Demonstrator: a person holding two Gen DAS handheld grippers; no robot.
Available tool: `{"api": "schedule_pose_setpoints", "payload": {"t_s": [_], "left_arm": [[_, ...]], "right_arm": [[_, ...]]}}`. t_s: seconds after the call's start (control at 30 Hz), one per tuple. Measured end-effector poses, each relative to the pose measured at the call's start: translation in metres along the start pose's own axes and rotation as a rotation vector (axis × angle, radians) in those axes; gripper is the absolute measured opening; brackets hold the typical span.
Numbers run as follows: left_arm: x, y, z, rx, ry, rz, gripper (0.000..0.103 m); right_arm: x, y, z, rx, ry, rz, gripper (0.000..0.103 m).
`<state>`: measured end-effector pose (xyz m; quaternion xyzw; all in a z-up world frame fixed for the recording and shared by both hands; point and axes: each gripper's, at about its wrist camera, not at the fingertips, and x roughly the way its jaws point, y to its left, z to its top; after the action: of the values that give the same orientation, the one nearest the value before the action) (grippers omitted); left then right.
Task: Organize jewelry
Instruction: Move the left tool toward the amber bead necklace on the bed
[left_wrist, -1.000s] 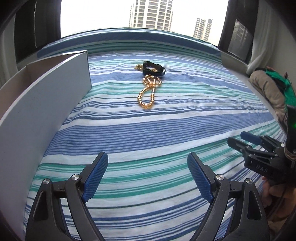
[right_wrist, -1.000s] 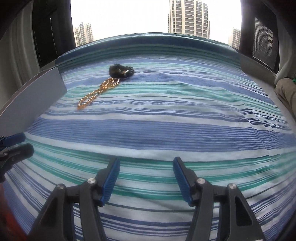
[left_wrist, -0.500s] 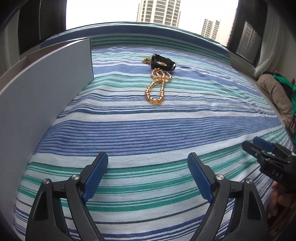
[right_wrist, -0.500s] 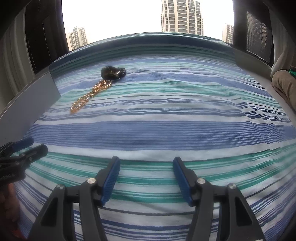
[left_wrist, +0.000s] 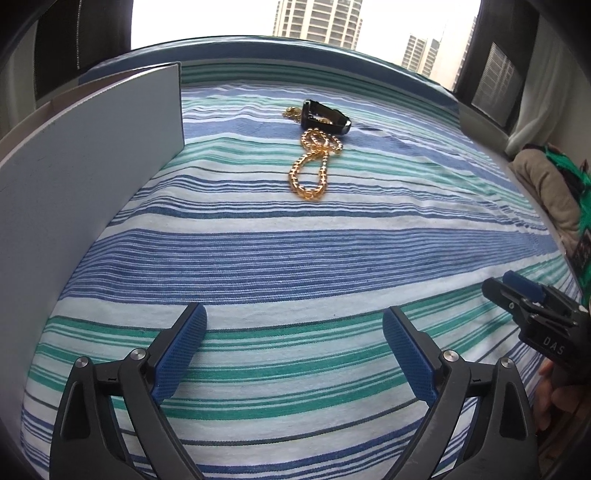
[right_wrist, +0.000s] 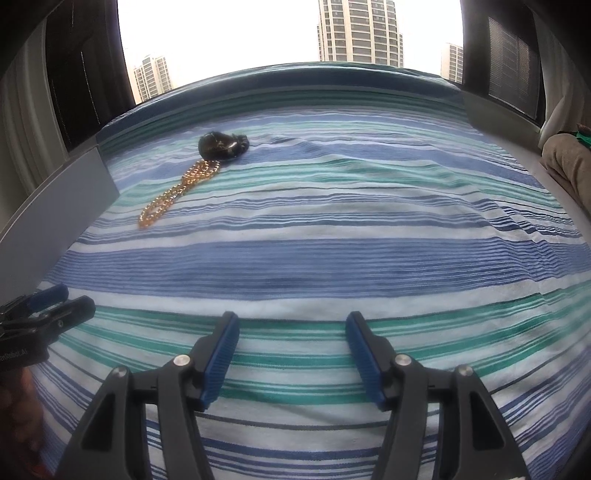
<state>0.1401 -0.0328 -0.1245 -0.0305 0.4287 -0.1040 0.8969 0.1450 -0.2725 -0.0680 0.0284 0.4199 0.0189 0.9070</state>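
Observation:
A gold bead necklace (left_wrist: 312, 168) lies on the striped bedspread, its far end against a black bracelet (left_wrist: 325, 119). Both also show in the right wrist view, the necklace (right_wrist: 177, 192) and the bracelet (right_wrist: 222, 144) at upper left. A grey open box (left_wrist: 85, 155) stands to the left of them. My left gripper (left_wrist: 293, 343) is open and empty, well short of the necklace. My right gripper (right_wrist: 291, 350) is open and empty, lower and to the right of the jewelry. Each gripper shows at the edge of the other's view.
The striped bedspread (right_wrist: 369, 221) covers the whole surface. The box wall (right_wrist: 55, 206) runs along the left edge. A beige and green bundle (left_wrist: 550, 192) lies at the far right. A window with towers is behind.
Both grippers have moved forward, closer to the jewelry. The necklace and the box now look larger in the left wrist view. Jaws have stayed open.

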Motion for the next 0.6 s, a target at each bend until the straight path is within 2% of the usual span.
{"api": "schedule_pose_setpoints", "payload": {"t_s": [0.13, 0.23, 0.33, 0.47, 0.6], "left_arm": [[-0.001, -0.001, -0.001, 0.003, 0.0, 0.005, 0.097], [-0.005, 0.002, -0.003, -0.021, -0.004, 0.05, 0.097], [-0.012, 0.005, 0.0, -0.043, 0.041, 0.016, 0.097], [-0.036, 0.001, 0.045, -0.038, 0.072, -0.084, 0.097], [-0.048, -0.023, 0.102, 0.094, 0.049, -0.117, 0.101]], "right_arm": [[0.0, -0.001, 0.0, 0.002, 0.0, 0.004, 0.062], [0.0, -0.001, 0.0, 0.005, -0.001, 0.009, 0.062], [-0.001, -0.002, 0.0, 0.012, -0.003, 0.018, 0.062], [-0.002, -0.004, 0.0, 0.021, -0.006, 0.029, 0.063], [-0.002, -0.004, 0.001, 0.022, -0.006, 0.032, 0.063]]}}
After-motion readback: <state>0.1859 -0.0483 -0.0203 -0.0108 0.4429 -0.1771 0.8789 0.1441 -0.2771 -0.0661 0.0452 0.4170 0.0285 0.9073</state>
